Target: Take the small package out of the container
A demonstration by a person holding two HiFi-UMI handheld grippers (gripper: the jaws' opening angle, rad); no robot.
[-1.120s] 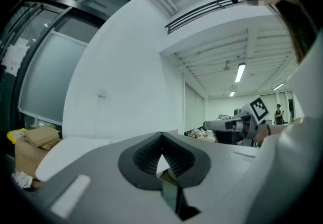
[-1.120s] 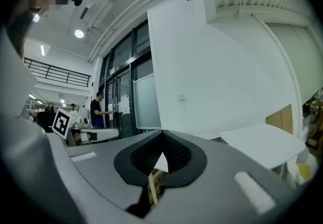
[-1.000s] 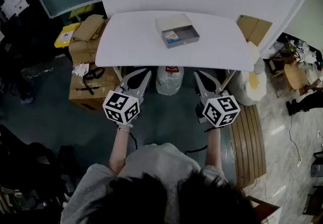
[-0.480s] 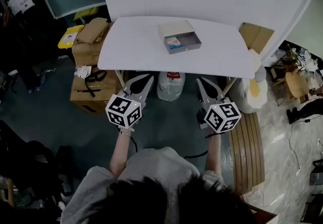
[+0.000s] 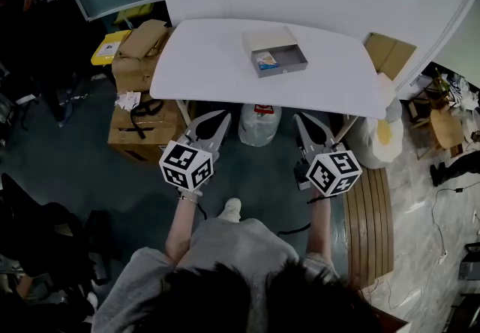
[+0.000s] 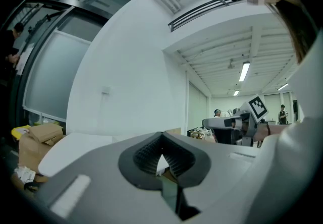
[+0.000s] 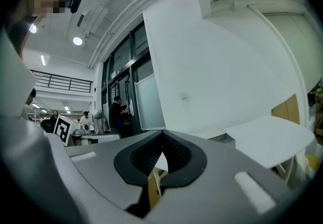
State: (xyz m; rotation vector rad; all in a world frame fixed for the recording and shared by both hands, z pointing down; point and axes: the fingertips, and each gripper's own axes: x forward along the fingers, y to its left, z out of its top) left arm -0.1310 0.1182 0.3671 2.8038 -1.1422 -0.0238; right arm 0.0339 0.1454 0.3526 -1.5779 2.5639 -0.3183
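While the person stands back from the white bench (image 5: 202,73), both grippers hang over the dark floor, short of the bench's near edge. At the far left, brown cardboard boxes (image 5: 139,61) are stacked against the bench's left end. Next comes the left gripper (image 5: 219,117), its jaws pressed together at the tips with nothing between them, pointing toward the bench. A white bag (image 5: 259,125) sits on the floor under the bench, between the two grippers. Above it, on the far half of the bench and a little right of centre, lies the grey container (image 5: 292,67), open at the top, with a pale flap along its far side. The small package (image 5: 266,61) lies inside the container, against its left end, well apart from both grippers. The right gripper (image 5: 301,120) mirrors the left one: jaws pressed together, empty, aimed at the bench. Further right, a white sack (image 5: 379,135) with a yellow patch stands on the floor by the bench's right corner, and a flat sheet of cardboard (image 5: 390,52) leans beyond the bench's right end.
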